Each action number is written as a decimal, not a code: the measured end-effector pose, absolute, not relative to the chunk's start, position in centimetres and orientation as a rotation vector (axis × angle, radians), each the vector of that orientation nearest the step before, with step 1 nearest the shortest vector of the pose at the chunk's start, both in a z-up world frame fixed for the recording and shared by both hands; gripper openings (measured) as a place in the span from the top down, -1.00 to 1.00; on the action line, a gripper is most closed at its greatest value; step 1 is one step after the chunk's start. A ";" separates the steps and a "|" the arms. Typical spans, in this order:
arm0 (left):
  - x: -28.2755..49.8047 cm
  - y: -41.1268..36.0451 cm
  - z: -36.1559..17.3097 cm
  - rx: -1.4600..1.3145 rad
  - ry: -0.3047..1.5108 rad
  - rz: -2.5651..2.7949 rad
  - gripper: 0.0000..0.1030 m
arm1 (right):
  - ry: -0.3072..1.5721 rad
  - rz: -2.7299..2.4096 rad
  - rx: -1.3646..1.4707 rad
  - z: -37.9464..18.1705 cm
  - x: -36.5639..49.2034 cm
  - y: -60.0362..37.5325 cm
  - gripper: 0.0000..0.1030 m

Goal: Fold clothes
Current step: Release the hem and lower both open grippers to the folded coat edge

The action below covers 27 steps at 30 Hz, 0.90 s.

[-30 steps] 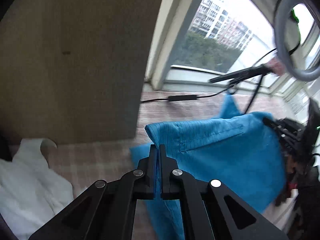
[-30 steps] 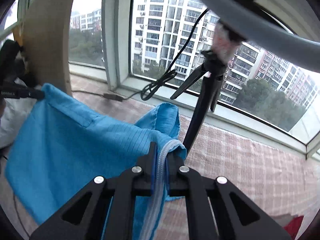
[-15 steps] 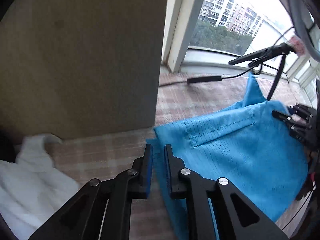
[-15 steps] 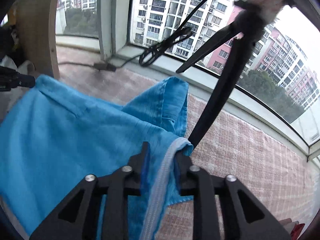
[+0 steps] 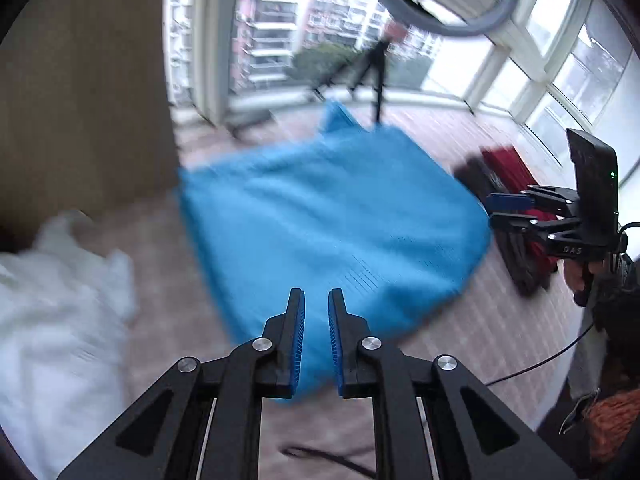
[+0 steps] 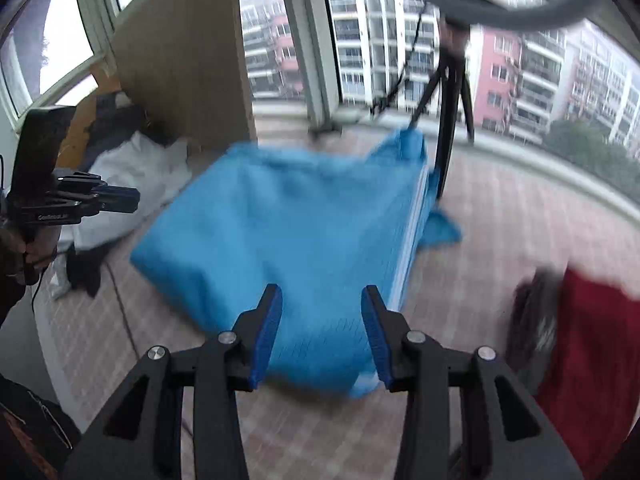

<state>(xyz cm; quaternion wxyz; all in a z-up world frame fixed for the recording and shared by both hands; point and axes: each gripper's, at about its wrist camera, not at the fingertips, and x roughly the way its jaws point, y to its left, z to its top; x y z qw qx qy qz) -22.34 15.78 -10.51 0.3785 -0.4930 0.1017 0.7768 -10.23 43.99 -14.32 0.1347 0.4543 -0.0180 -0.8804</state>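
Observation:
A blue garment (image 5: pixel 332 216) lies spread on the checked surface, blurred by motion, with a pale zip strip along its right edge (image 6: pixel 412 220). My left gripper (image 5: pixel 316 294) hovers over its near edge, fingers a little apart and holding nothing. My right gripper (image 6: pixel 322 294) stands wide open above the garment's (image 6: pixel 280 232) near edge, also holding nothing. Each gripper appears in the other's view: the right gripper (image 5: pixel 494 210) by the cloth's right side, the left gripper (image 6: pixel 134 199) by its left side, each held by a hand.
White clothes (image 5: pixel 60 304) are piled at the left by a brown board (image 5: pixel 80 80). A red garment (image 6: pixel 592 340) and a dark one (image 5: pixel 516 256) lie at the right. A black tripod (image 6: pixel 448 120) stands behind the blue cloth, under a ring light (image 5: pixel 440 20). Windows close the far side.
Both grippers have opened, let go of the blue garment and drawn back. The garment has dropped from hanging to lying spread on the surface.

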 end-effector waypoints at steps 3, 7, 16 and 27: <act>-23.4 16.8 -14.4 -1.373 0.336 2.022 0.74 | -0.148 -2.626 1.298 -15.3 -7.7 46.6 0.21; -25.6 16.6 -17.4 -1.467 0.373 2.078 0.73 | -0.059 -2.649 1.345 -15.6 -6.1 49.2 0.21; -24.0 19.1 -12.8 -1.376 0.363 2.054 0.71 | 0.161 -2.454 1.287 -17.4 -6.7 46.9 0.42; -25.7 20.8 -18.1 -1.537 0.441 1.997 0.76 | 0.063 -2.329 1.267 -16.7 -7.5 47.9 0.47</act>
